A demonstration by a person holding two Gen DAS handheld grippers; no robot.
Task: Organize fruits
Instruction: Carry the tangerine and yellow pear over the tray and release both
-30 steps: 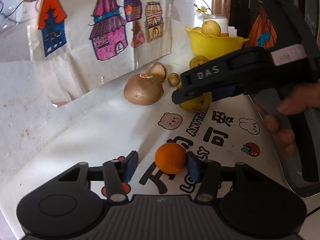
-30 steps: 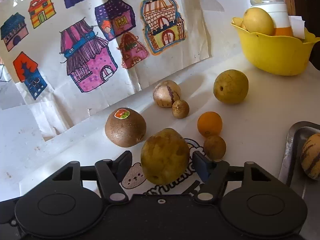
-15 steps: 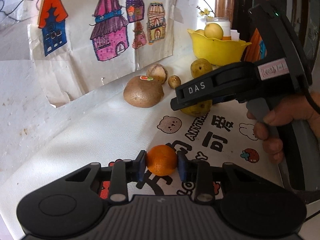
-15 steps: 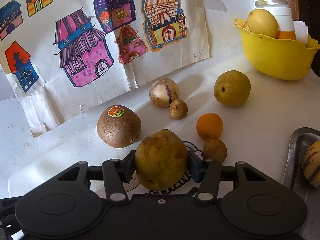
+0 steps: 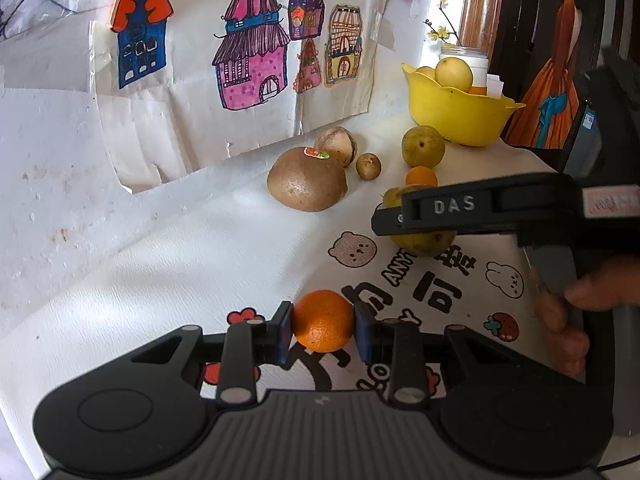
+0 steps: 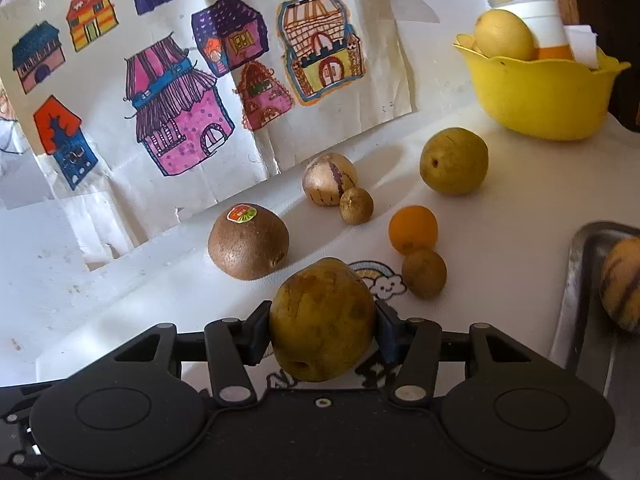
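A small orange (image 5: 322,320) sits between the blue pads of my left gripper (image 5: 322,326), which is shut on it just over the printed white cloth (image 5: 240,248). My right gripper (image 6: 322,328) is shut on a large green-brown pear (image 6: 322,316), its pads pressing both sides. In the left wrist view the right gripper (image 5: 386,222) reaches in from the right with the pear (image 5: 424,242) partly hidden behind it, and a hand (image 5: 568,312) holds its handle. A yellow bowl (image 6: 540,92) with a yellow fruit stands at the back right.
Loose on the cloth lie a brown fruit with a sticker (image 6: 248,242), a striped pale fruit (image 6: 330,178), two small brown fruits (image 6: 356,206), a second orange (image 6: 413,229) and a green pear (image 6: 454,160). A metal tray (image 6: 580,280) at the right holds a striped fruit (image 6: 622,284). Drawings hang on the wall behind.
Both grippers' jaws closed inward: the left pads came together onto the orange, the right pads onto the large pear. Neither hand has shifted much.
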